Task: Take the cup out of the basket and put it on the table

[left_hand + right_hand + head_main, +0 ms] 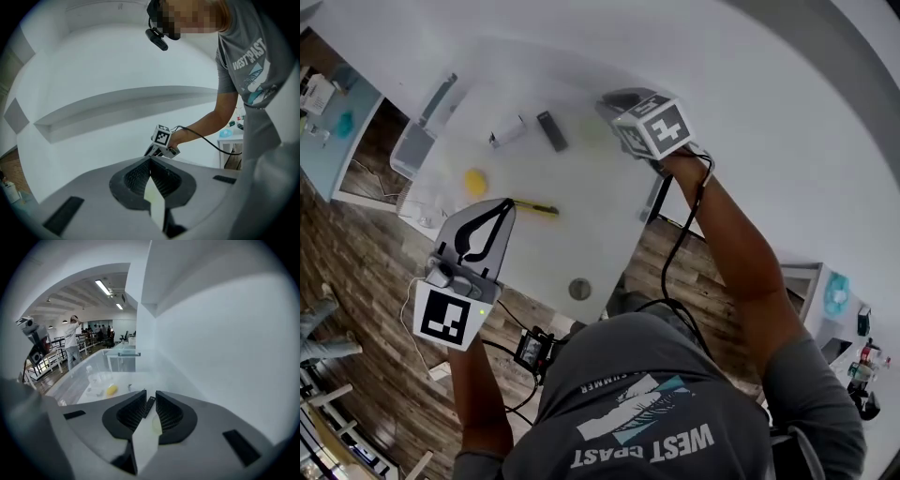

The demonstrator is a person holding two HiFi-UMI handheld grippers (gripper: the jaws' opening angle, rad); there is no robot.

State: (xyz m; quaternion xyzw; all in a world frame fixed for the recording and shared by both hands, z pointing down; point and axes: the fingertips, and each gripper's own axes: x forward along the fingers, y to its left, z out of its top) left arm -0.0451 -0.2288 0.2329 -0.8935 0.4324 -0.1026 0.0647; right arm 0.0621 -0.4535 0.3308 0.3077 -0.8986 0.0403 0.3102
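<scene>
In the head view a white table (581, 216) lies below me. A white wire basket (420, 206) sits at its left edge, and I cannot make out what is in it. A faint pale round thing, possibly the cup (592, 127), stands just left of my right gripper (615, 101). It shows low between that gripper's jaws as a pale patch (156, 423). The right gripper (150, 397) has its jaws a little apart with nothing between them. My left gripper (507, 203) hovers over the table's near left part, jaws together and holding nothing (150, 160).
On the table lie a yellow fruit (475, 181), a yellow-and-black tool (535, 209), a black remote (551, 131) and a white bottle (506, 131). A grey bin (417, 142) stands at the far left. Wooden floor (356, 281) borders the table, and a white wall stands behind it.
</scene>
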